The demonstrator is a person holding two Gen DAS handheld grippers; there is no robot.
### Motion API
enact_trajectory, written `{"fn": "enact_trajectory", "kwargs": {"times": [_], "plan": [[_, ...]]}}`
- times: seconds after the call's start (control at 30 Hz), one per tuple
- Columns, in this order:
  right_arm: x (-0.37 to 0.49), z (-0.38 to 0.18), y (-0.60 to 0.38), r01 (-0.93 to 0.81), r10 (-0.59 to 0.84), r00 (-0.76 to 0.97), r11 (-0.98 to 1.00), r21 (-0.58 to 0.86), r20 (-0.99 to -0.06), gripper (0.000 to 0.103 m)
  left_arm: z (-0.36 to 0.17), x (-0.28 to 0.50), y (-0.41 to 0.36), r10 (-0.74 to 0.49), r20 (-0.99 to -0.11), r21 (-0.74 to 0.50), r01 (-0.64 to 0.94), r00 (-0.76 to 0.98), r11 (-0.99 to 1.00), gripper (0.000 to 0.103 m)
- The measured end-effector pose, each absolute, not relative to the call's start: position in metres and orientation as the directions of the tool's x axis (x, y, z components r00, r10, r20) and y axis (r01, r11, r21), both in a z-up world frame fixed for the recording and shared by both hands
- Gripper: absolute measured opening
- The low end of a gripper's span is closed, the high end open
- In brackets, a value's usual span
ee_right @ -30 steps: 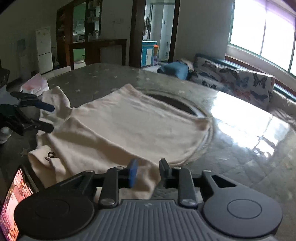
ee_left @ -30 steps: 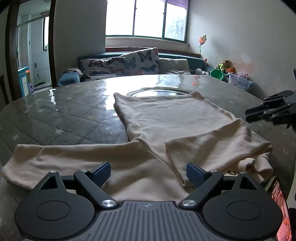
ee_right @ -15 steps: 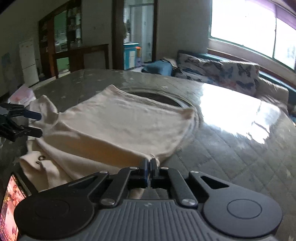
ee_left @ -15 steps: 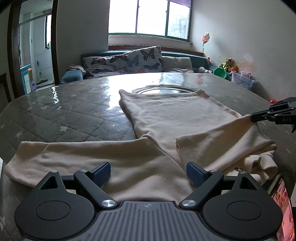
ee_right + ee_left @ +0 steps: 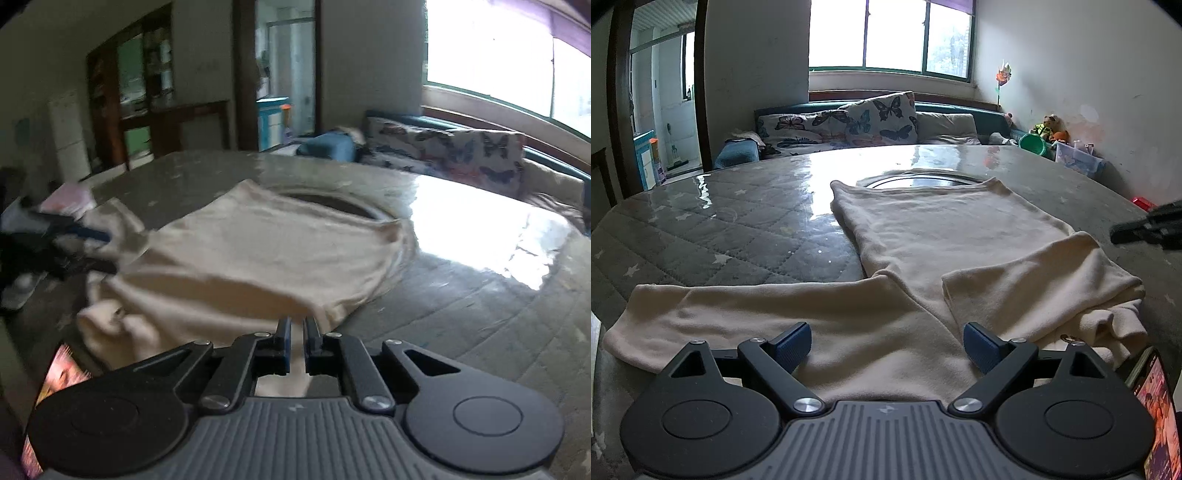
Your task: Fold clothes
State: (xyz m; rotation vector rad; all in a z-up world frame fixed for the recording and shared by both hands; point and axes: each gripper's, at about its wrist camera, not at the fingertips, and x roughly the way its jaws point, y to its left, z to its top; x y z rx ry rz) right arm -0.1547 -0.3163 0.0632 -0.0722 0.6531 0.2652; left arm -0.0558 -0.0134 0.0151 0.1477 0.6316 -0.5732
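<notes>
A cream sweater (image 5: pixel 942 236) lies flat on the round table, collar end toward me. Its left sleeve (image 5: pixel 701 306) stretches out to the left, and the right sleeve (image 5: pixel 1034 273) is folded over the body. My left gripper (image 5: pixel 886 343) hovers open over the near part of the sweater, nothing between its blue pads. In the right wrist view, my right gripper (image 5: pixel 297 325) is shut on the sweater's (image 5: pixel 258 251) near side edge, cream cloth showing between the pads. The right gripper (image 5: pixel 1145 229) also shows at the right edge of the left wrist view.
The table (image 5: pixel 720 229) has a quilted grey cover under glass and a round turntable (image 5: pixel 916 181) beyond the sweater. A lit phone (image 5: pixel 1156 406) lies at the near right edge. A sofa with butterfly cushions (image 5: pixel 879 118) stands behind, under the window.
The right gripper went from open to shut on the sweater's side edge and drifted sideways, blurring its view. The left gripper stayed open and still.
</notes>
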Motion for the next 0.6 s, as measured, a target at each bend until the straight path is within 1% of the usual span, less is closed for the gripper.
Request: {"fn": "enact_trajectory", "kwargs": {"times": [0.17, 0.27, 0.47, 0.53, 0.6], "plan": [[-0.158, 0.042, -0.317, -0.264, 0.214, 0.718, 0.964, 0.026, -0.663, 0.006, 0.019, -0.06, -0.011, -0.441, -0.59, -0.03, 0.528, 0.676, 0.849, 0.092], [-0.16, 0.048, -0.316, -0.267, 0.203, 0.731, 0.964, 0.001, -0.652, 0.006, 0.023, -0.064, -0.007, -0.418, -0.585, -0.013, 0.507, 0.695, 0.862, 0.092], [-0.144, 0.064, -0.307, -0.284, 0.223, 0.776, 0.959, -0.012, -0.59, 0.006, 0.032, -0.071, 0.003, -0.362, -0.572, 0.012, 0.449, 0.736, 0.894, 0.092], [-0.134, 0.062, -0.304, -0.285, 0.225, 0.775, 0.958, -0.009, -0.59, 0.011, 0.033, -0.072, 0.006, -0.342, -0.573, 0.017, 0.427, 0.745, 0.904, 0.092], [-0.122, 0.054, -0.303, -0.269, 0.219, 0.763, 0.963, 0.008, -0.609, 0.011, 0.034, -0.073, 0.011, -0.317, -0.576, 0.018, 0.399, 0.754, 0.917, 0.092]]}}
